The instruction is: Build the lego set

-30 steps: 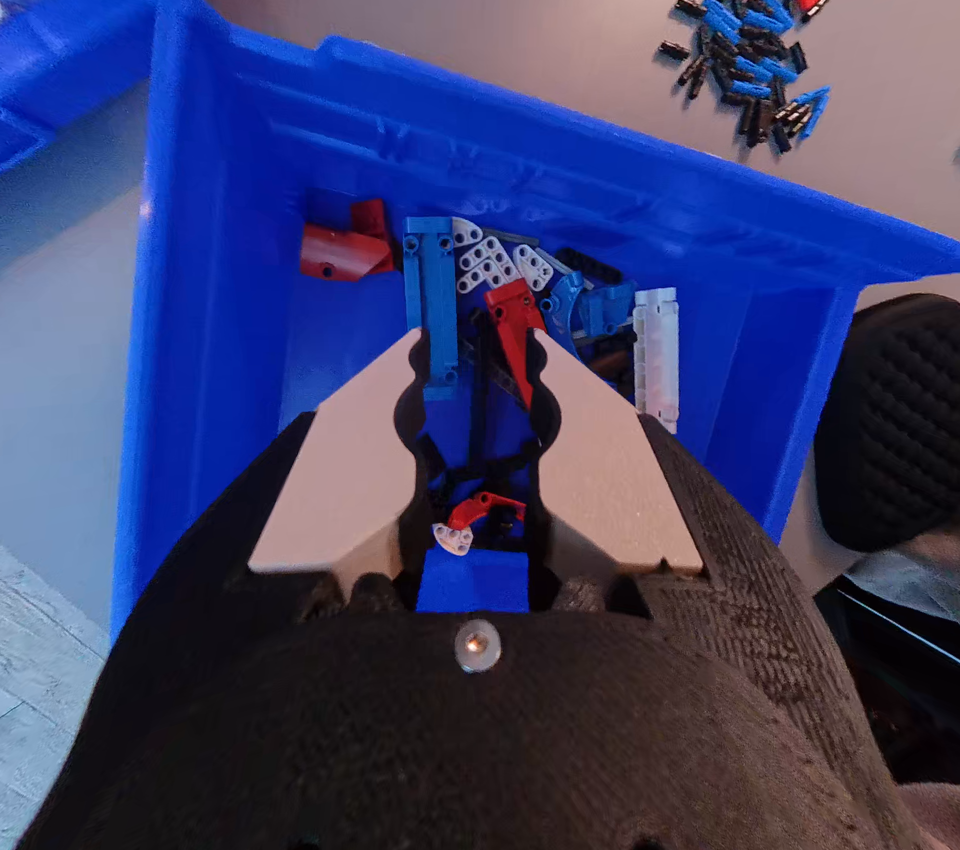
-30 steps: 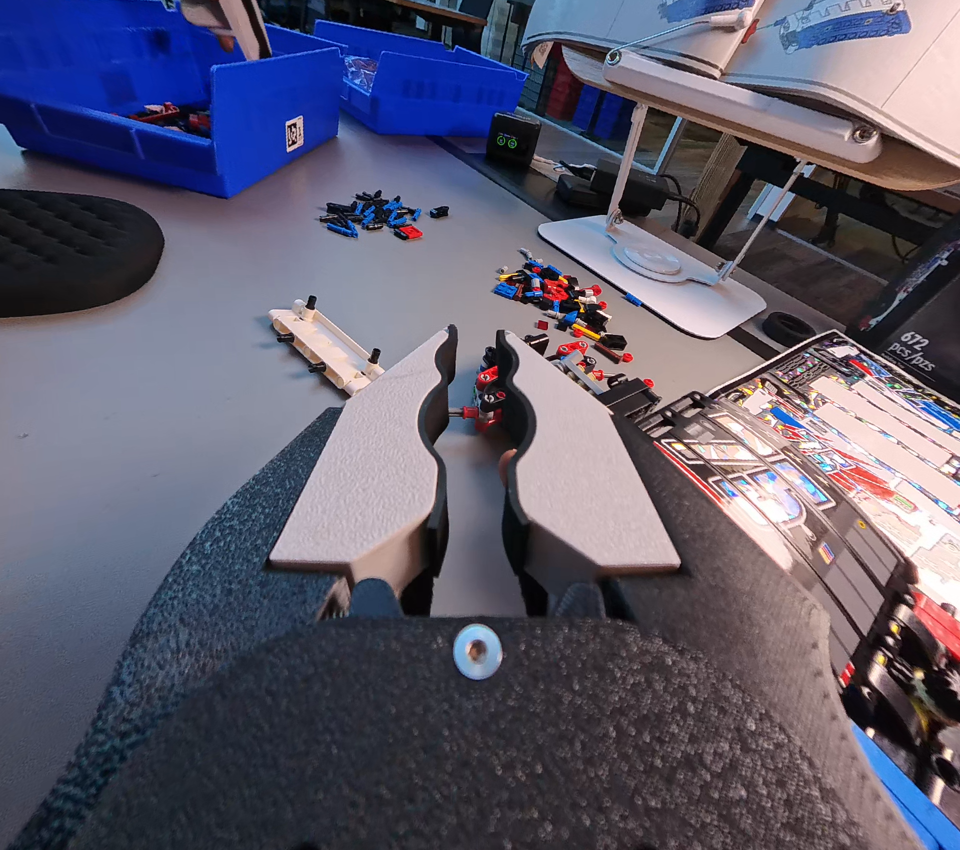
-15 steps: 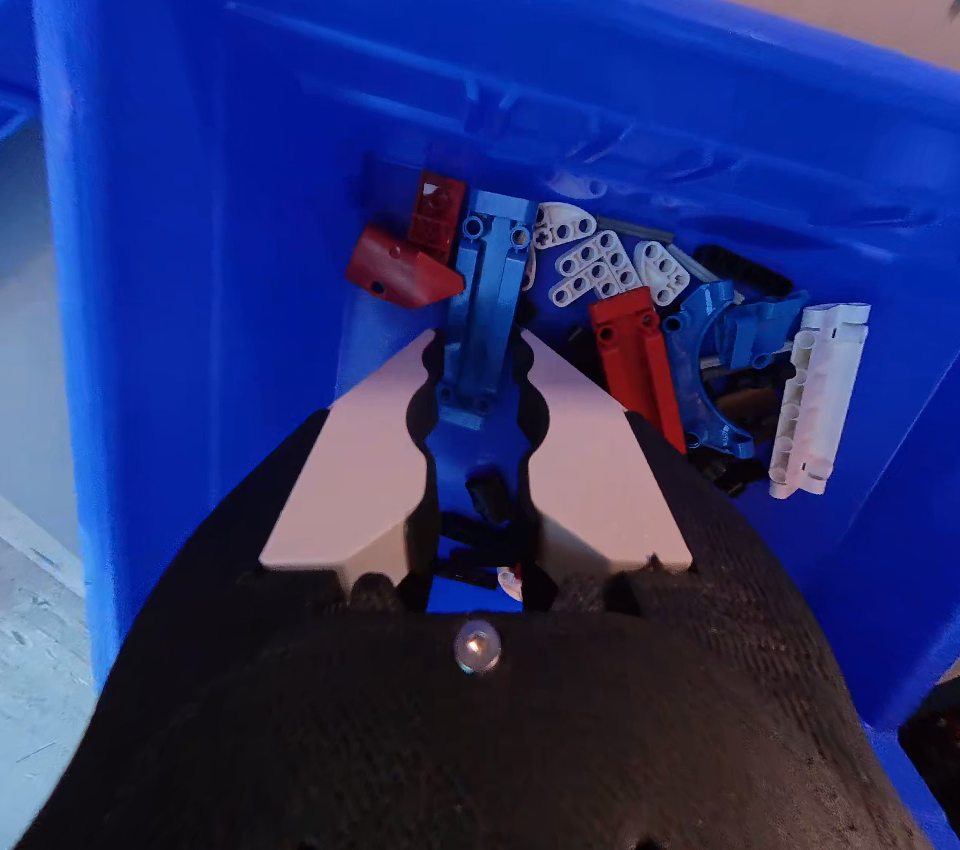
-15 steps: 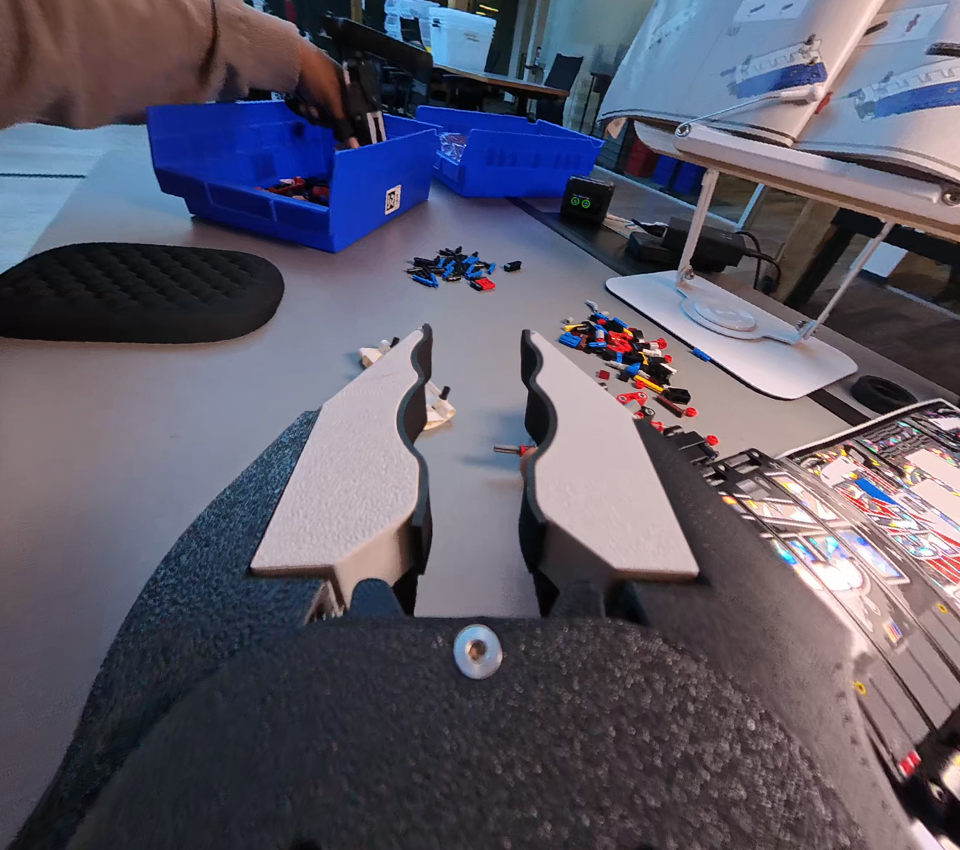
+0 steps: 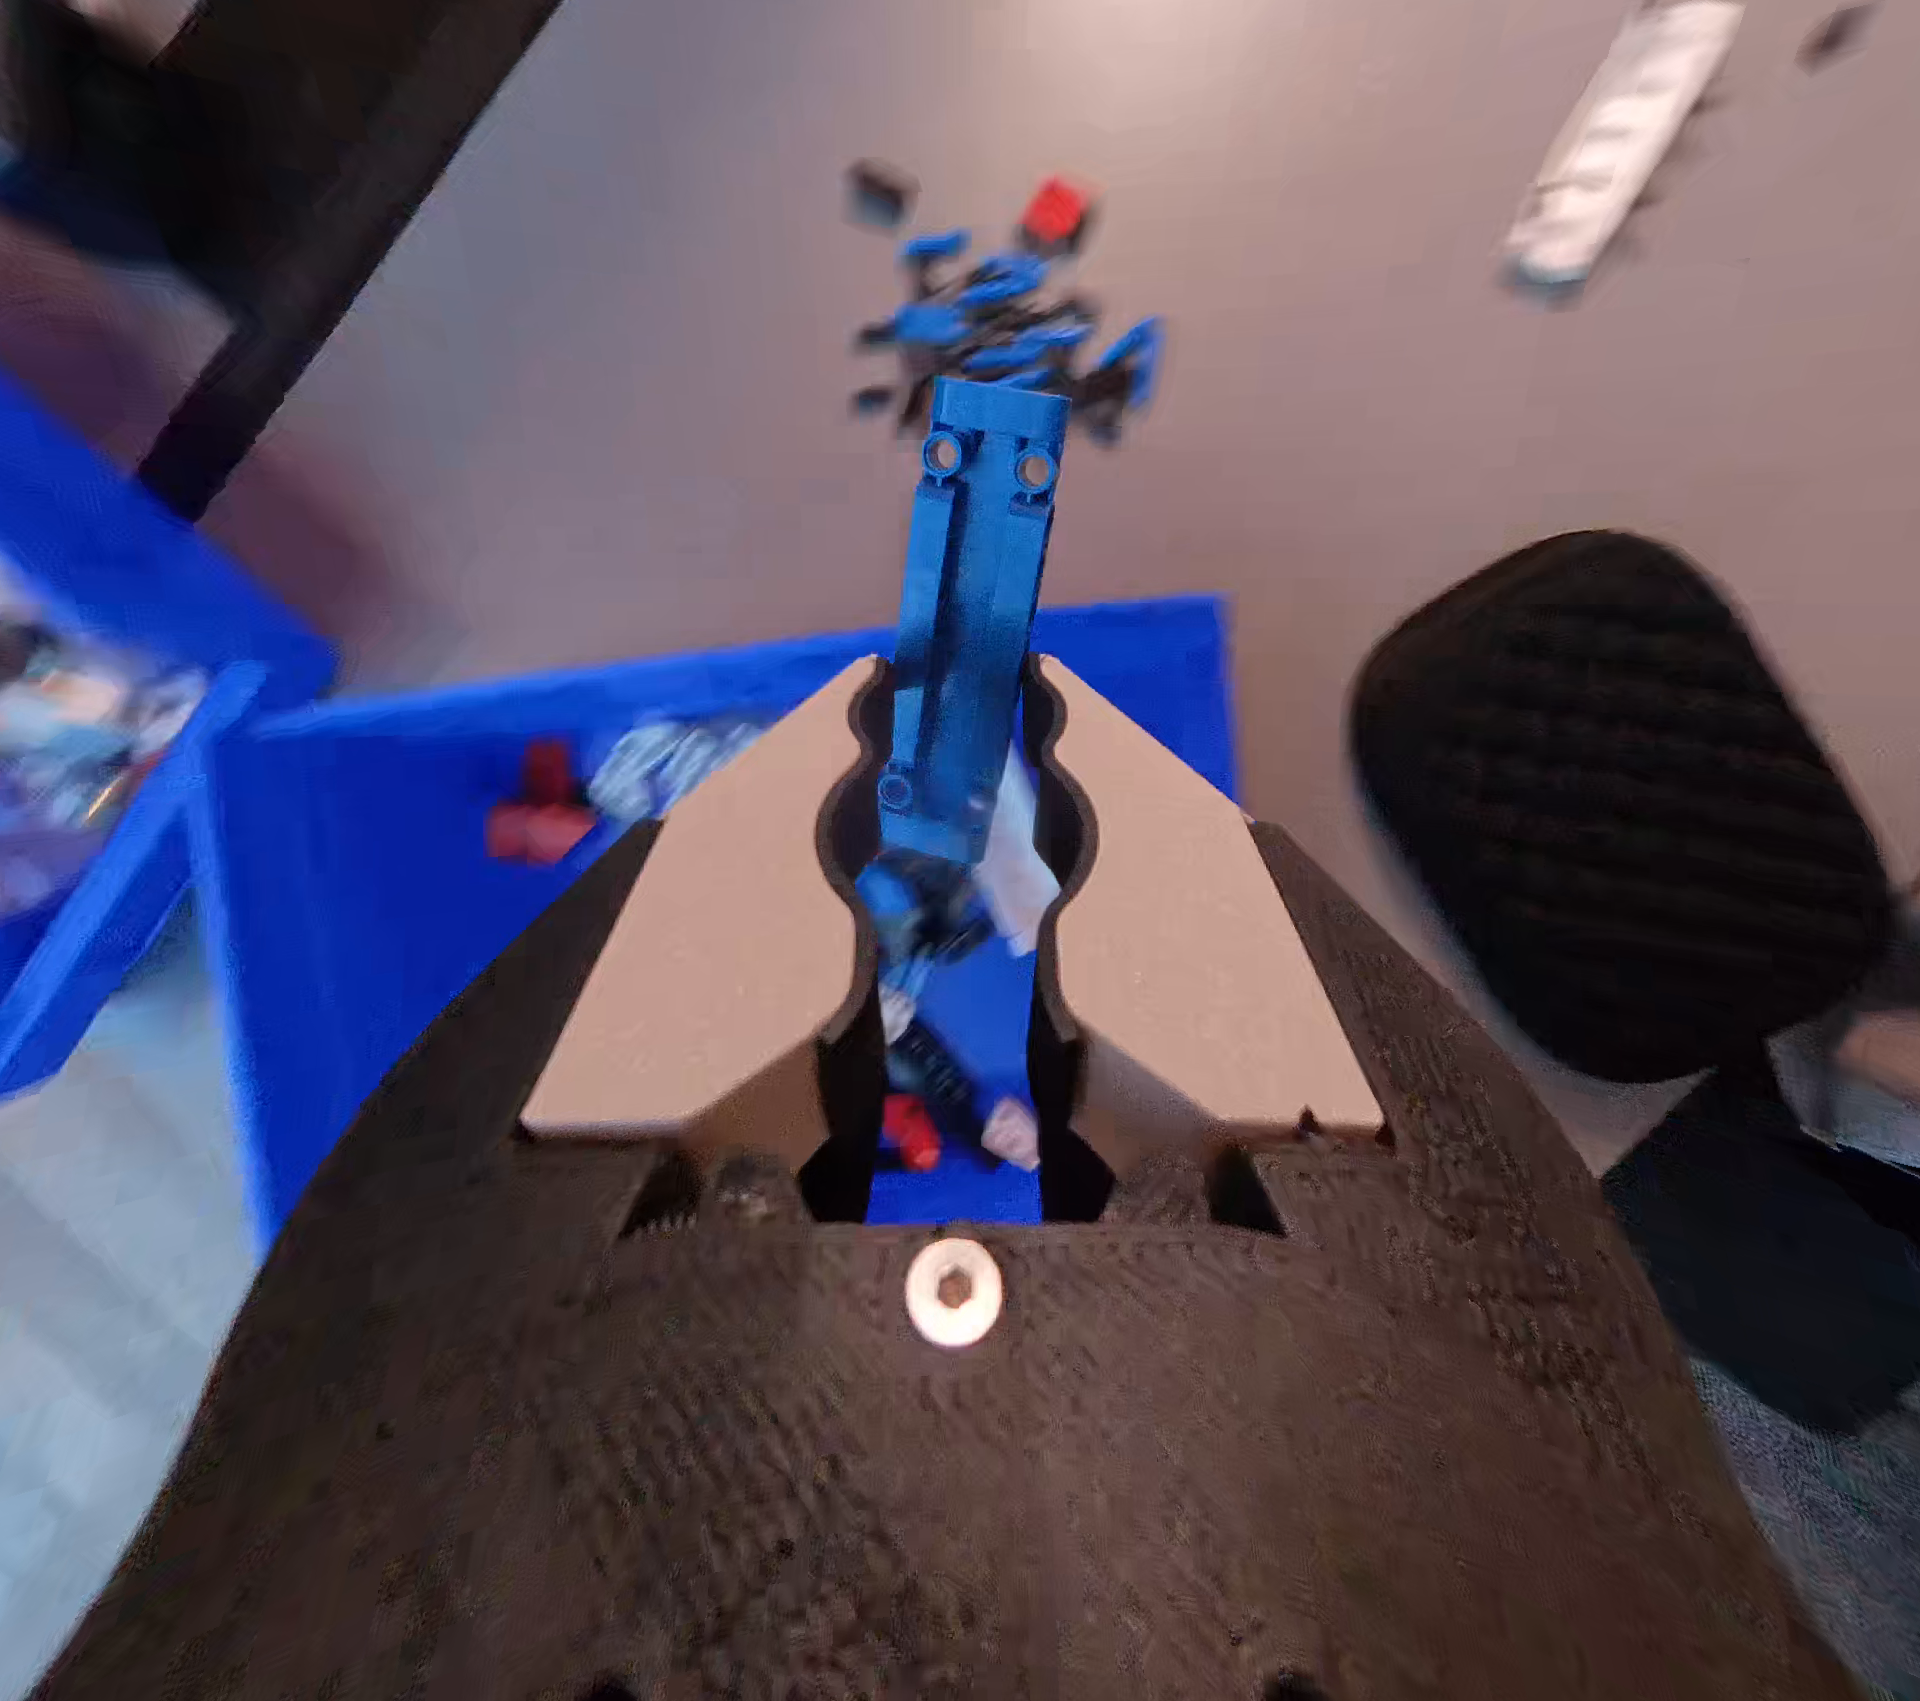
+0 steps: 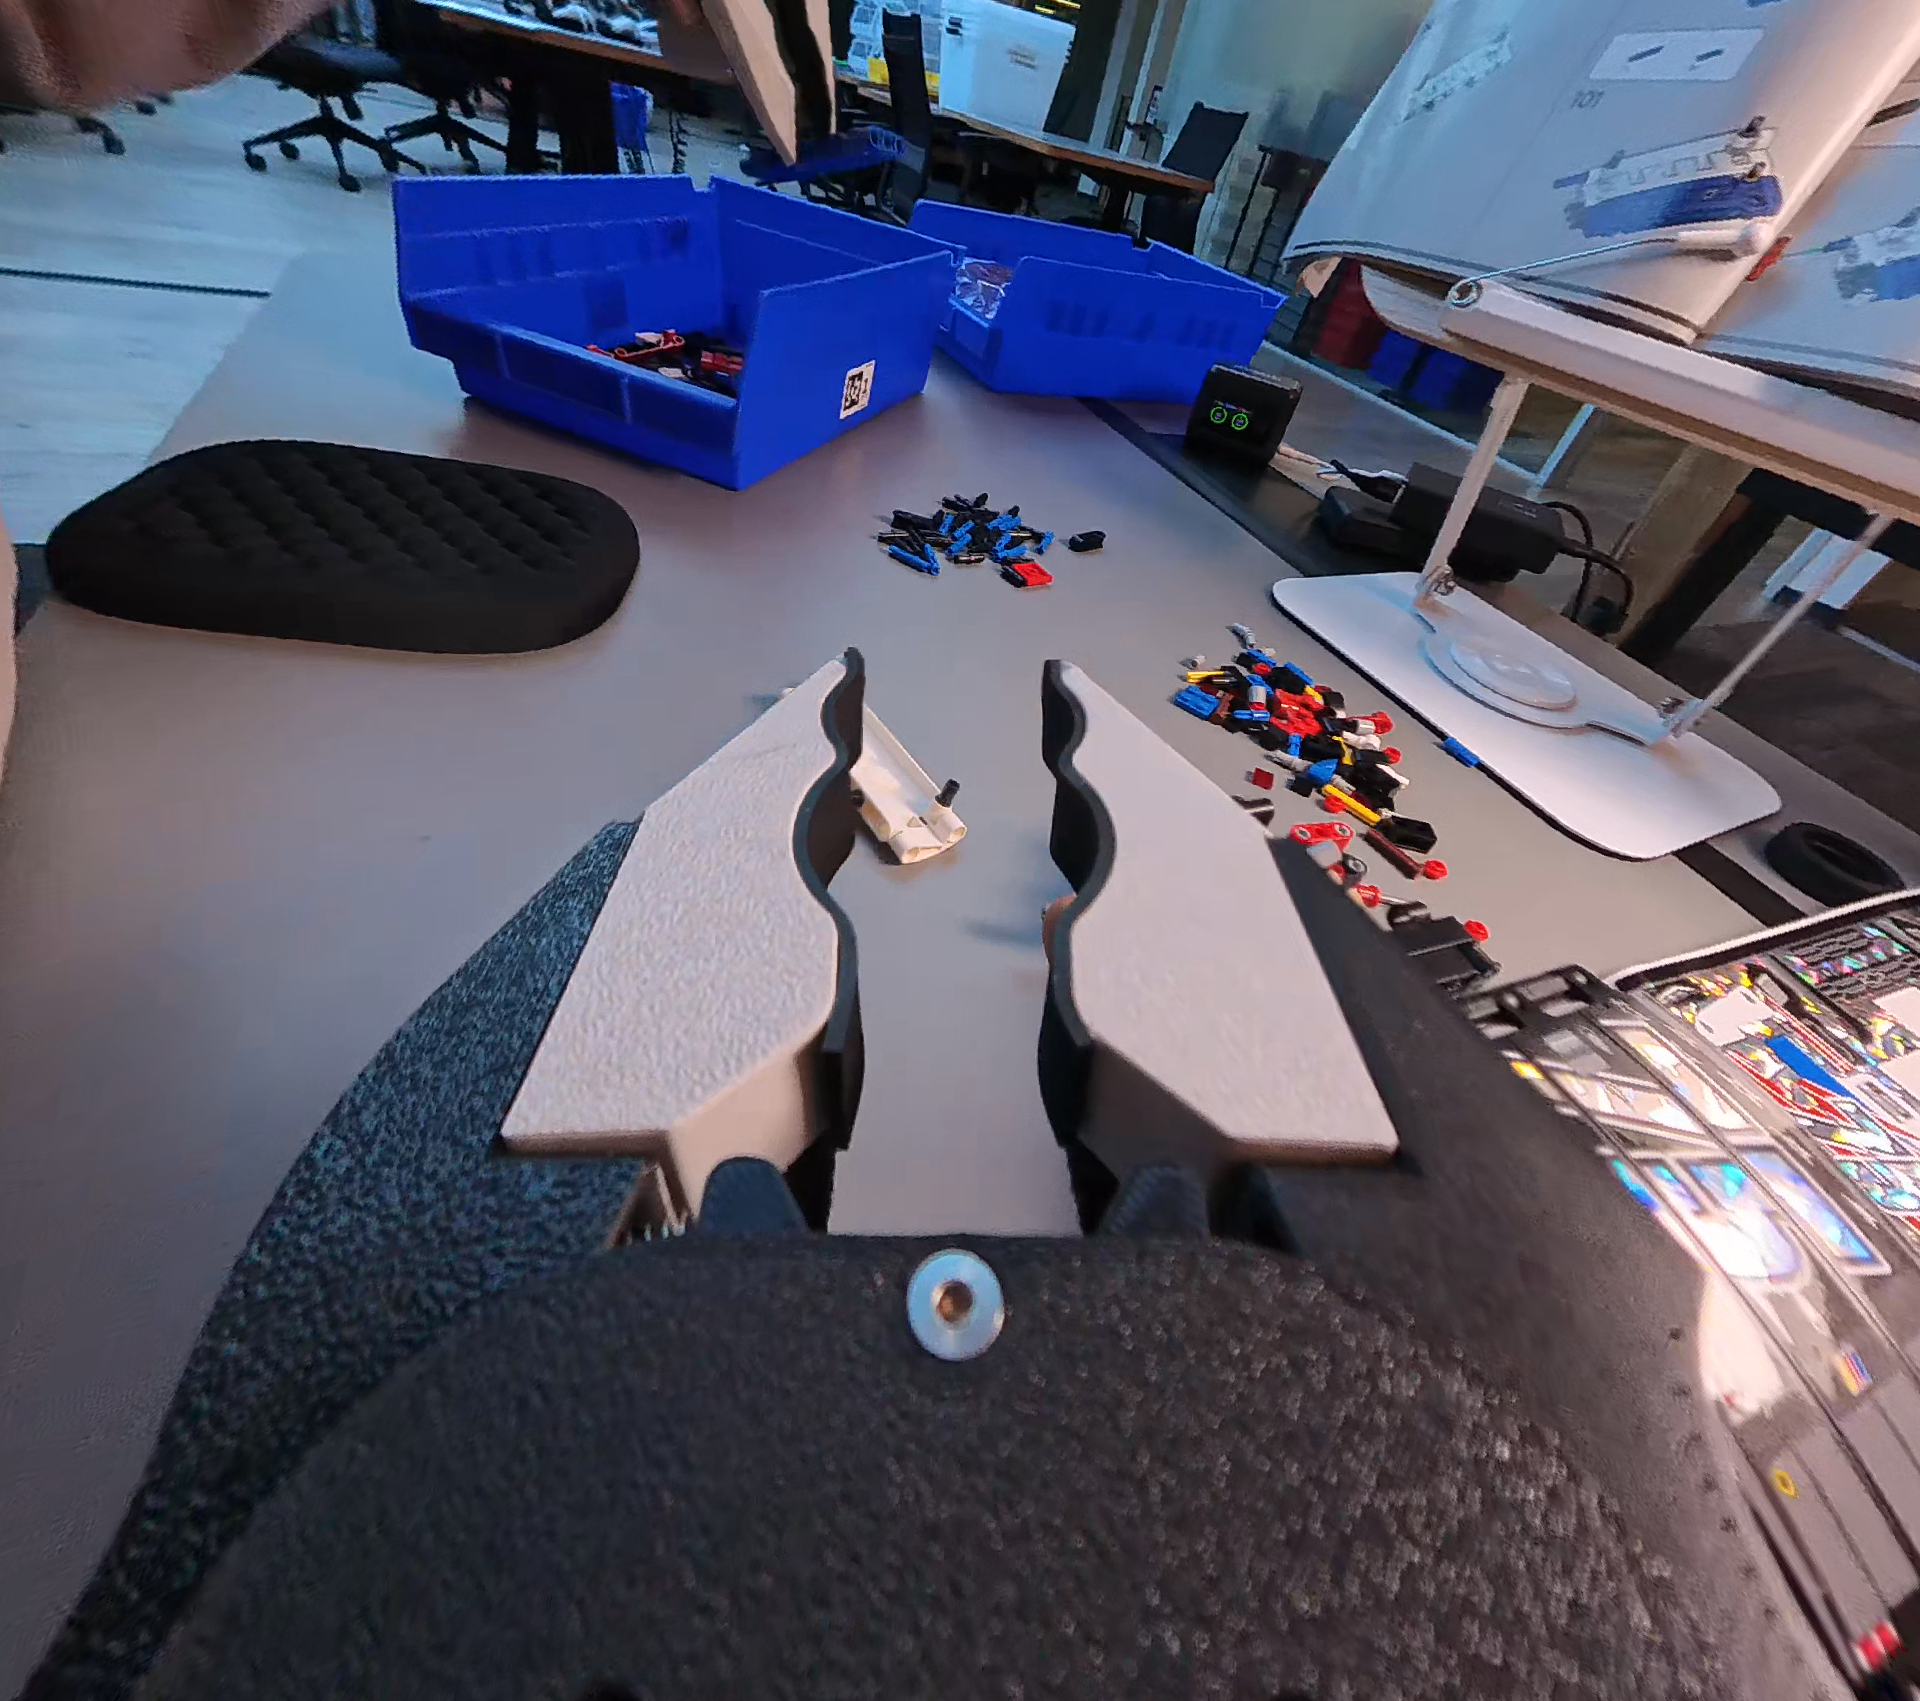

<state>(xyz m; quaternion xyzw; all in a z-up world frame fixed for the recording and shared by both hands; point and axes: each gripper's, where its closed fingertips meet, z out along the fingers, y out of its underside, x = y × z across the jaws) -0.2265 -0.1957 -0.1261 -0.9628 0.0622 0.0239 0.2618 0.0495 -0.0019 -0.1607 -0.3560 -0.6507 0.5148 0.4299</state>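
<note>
Blue panel [image 5: 971,612] in L tool [image 5: 954,669], bin [image 5: 343,830] below, black pad [image 5: 1600,799] R

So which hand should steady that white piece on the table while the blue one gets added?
Probably the right. Its tongs are open and empty, low over the table, with the white piece just ahead between the fingers. The left tongs are shut on the blue piece, raised above the bin.

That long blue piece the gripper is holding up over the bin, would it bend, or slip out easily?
The long blue piece looks like moulded hard plastic with ribs, so it probably stays stiff. The left gripper pinches only its lower end, most of it jutting past the jaws, so a bump might pivot it. Its smooth faces may slide a little. It seems light, being hollow-backed.
</note>
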